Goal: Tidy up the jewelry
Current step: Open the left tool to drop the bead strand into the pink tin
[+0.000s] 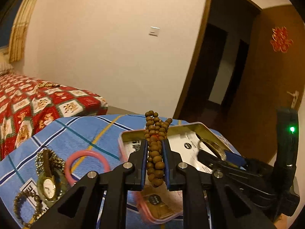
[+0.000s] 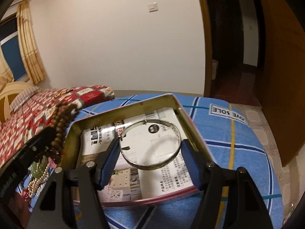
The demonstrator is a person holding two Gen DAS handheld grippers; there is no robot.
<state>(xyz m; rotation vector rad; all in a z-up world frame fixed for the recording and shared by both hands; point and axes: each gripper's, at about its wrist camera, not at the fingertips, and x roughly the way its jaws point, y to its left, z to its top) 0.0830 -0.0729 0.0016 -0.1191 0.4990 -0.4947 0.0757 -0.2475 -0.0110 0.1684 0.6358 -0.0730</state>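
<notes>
The left gripper [image 1: 155, 150] was clamped on a bunch of brown wooden beads [image 1: 155, 152], its blue pads pressed against both sides of the strand, which stuck up past the fingertips and hung down below them. It held the beads above the near edge of an open metal tin [image 2: 187, 118] that sat on a blue checked cloth [image 1: 76, 131].

In the right wrist view, the right gripper [image 2: 150, 148] reached into that tin with a silver bangle [image 2: 150, 145] between its fingers. The left pad touched the bangle's rim beside a small clasp, while the right pad stood just beside the opposite rim (whether it actually pressed there I could not tell). The bangle lay over printed paper [image 2: 133, 179] lining the tin's floor.

On the cloth to the left of the tin, a pink ring bracelet [image 1: 86, 167] lay flat. Beside it sat a small gold watch [image 1: 47, 186] on a brown strap, tangled among a metal chain [image 1: 57, 161], with a loop of darker beads [image 1: 24, 206] near the frame's lower corner. A bed with a red patterned cover [image 1: 28, 105] stood behind the cloth.
</notes>
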